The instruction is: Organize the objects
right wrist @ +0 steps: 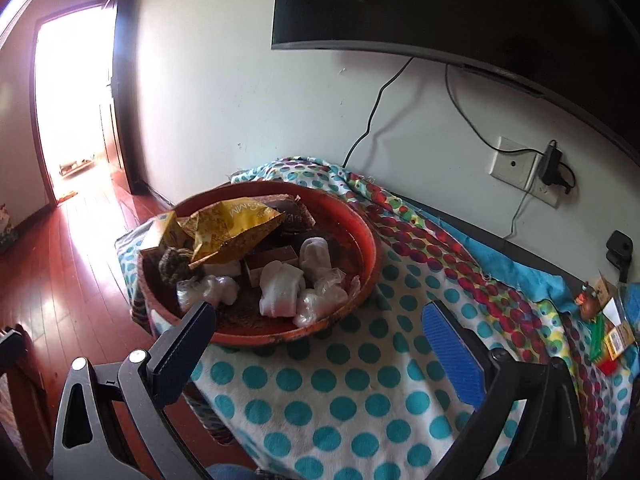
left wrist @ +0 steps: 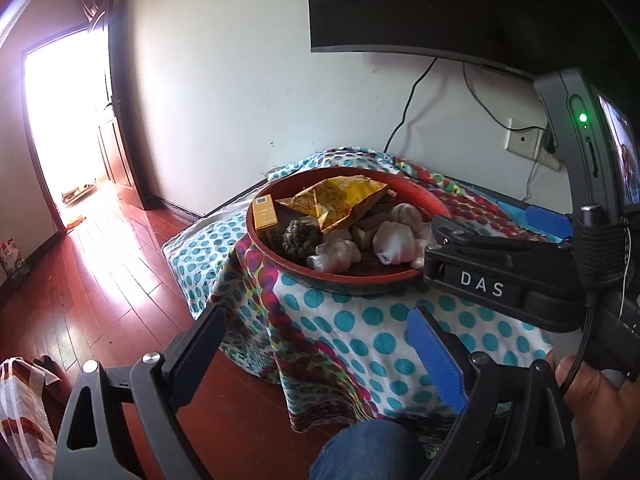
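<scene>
A round red tray [left wrist: 424, 197] [right wrist: 360, 220] sits on a table covered by a polka-dot cloth [left wrist: 360, 320] [right wrist: 340, 392]. In it lie a yellow crumpled packet [left wrist: 340, 200] [right wrist: 228, 220], a small yellow box [left wrist: 265, 213], a dark pinecone-like lump [left wrist: 301, 236] [right wrist: 173, 266], brown boxes [right wrist: 272, 262] and several white wrapped bundles [left wrist: 394, 242] [right wrist: 280, 286]. My left gripper [left wrist: 320, 352] is open and empty, short of the table's front edge. My right gripper [right wrist: 320, 336] is open and empty just in front of the tray; in the left wrist view its body [left wrist: 500, 276] reaches in from the right.
A dark TV [right wrist: 460, 8] hangs on the wall above the table, with cables and a wall socket [right wrist: 520, 168]. Small toys and packets [right wrist: 600, 320] lie at the table's right end. Red wooden floor [left wrist: 100, 260] and an open bright doorway [left wrist: 64, 120] are at left.
</scene>
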Action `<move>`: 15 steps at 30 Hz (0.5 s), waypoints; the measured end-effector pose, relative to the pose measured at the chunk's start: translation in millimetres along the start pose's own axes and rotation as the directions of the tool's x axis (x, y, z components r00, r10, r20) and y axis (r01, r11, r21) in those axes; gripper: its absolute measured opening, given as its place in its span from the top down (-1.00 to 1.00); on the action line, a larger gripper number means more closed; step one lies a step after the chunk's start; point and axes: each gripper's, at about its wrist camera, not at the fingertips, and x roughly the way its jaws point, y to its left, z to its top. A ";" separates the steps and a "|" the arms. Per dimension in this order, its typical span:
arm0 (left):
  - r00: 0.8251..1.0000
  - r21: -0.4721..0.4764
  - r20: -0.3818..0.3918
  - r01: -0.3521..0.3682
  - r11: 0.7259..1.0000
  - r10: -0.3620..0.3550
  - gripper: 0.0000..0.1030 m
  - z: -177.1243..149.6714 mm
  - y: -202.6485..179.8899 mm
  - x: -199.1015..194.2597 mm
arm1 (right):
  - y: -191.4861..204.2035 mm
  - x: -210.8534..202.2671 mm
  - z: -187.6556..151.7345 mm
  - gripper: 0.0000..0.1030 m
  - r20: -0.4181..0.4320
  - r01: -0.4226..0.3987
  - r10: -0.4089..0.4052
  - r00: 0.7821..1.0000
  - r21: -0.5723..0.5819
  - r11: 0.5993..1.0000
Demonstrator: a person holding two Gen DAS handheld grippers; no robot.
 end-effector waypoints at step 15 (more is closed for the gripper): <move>0.999 -0.016 0.014 -0.029 0.999 0.029 -0.83 -8.1 -10.5 -40.6 | -10.2 -78.6 -7.7 -1.00 0.089 -0.001 0.002 0.996 -0.021 1.000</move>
